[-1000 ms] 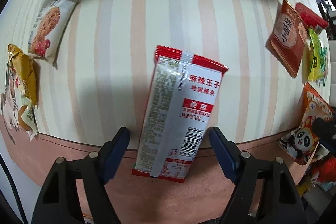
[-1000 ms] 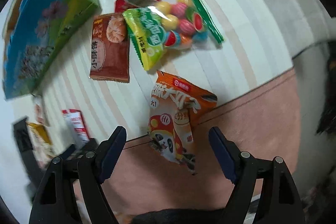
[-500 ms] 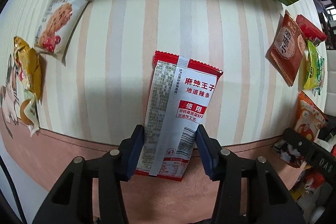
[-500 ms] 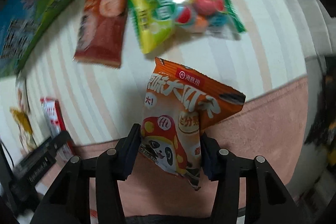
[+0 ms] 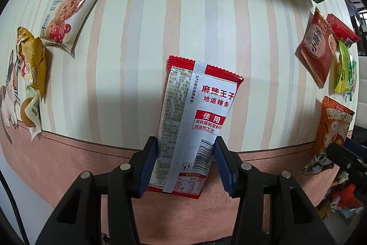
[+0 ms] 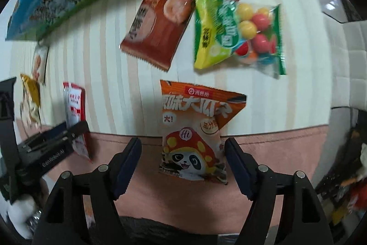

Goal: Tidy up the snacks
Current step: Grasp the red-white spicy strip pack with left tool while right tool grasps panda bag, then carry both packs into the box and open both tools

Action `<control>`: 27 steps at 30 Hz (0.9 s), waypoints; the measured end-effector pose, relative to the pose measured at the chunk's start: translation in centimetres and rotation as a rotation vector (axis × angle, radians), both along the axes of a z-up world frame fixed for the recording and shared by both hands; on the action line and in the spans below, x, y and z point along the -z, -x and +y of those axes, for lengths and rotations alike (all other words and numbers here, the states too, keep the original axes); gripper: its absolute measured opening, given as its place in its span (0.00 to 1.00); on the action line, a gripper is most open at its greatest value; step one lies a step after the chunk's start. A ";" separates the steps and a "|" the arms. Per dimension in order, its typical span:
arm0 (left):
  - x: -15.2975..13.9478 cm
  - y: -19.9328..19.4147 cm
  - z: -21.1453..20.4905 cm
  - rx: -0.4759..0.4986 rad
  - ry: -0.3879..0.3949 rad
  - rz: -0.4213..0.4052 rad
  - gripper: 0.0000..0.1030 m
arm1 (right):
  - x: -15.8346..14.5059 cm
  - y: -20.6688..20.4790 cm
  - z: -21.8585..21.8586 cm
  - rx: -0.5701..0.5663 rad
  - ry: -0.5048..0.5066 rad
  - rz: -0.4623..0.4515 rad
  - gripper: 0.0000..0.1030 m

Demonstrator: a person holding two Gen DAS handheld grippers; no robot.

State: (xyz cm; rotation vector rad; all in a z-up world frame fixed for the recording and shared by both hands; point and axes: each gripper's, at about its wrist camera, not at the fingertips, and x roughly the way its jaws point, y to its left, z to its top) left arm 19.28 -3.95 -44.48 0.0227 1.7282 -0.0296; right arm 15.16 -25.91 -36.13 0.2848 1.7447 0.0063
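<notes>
The left claw (image 5: 185, 163) is clamped on the red packet (image 5: 197, 121), ready to lift and sort, while the right claw (image 6: 182, 164), jaws just reopening, straddles the orange packet (image 6: 195, 130) ungripped and must close again.

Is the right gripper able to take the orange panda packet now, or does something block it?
Probably yes. The right gripper has just been opening, and the orange panda packet lies between its fingers with a gap on each side. Nothing covers the packet.
</notes>
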 end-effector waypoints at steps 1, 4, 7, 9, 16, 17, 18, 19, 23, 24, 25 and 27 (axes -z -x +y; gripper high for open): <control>-0.2 0.2 0.1 -0.003 0.000 -0.001 0.46 | -0.2 0.2 0.1 0.013 0.013 -0.004 0.75; -1.0 0.1 -0.5 0.000 -0.006 -0.003 0.45 | 0.8 0.6 0.2 0.067 0.058 0.027 0.75; -1.1 0.2 -0.7 0.001 -0.005 -0.006 0.45 | 2.4 1.1 0.8 0.101 0.094 0.054 0.75; -1.5 0.4 -0.6 0.004 -0.005 -0.007 0.45 | 3.0 1.3 1.0 0.106 0.098 0.048 0.65; -2.8 1.0 -0.1 0.005 -0.002 -0.014 0.42 | 2.0 1.6 0.9 0.101 0.111 -0.011 0.49; -3.0 1.1 0.1 0.005 -0.001 -0.019 0.42 | 1.8 1.7 0.8 0.103 0.105 -0.017 0.47; -3.2 1.2 0.2 0.004 0.004 -0.023 0.42 | 1.5 1.8 0.7 0.099 0.099 -0.021 0.46; -3.6 1.2 0.3 0.003 0.011 -0.026 0.42 | 1.1 1.9 0.8 0.097 0.093 -0.025 0.46; -4.9 1.3 0.8 0.004 0.031 -0.045 0.42 | -0.9 1.8 0.4 0.093 0.064 -0.052 0.45; -5.5 1.4 0.9 0.005 0.042 -0.050 0.42 | -1.5 1.8 0.5 0.097 0.047 -0.060 0.45; -5.9 1.4 0.9 0.007 0.048 -0.055 0.42 | -2.2 1.6 0.2 0.097 0.038 -0.064 0.45; -7.2 1.5 1.1 0.008 0.064 -0.073 0.42 | -3.6 1.4 0.6 0.094 0.019 -0.084 0.45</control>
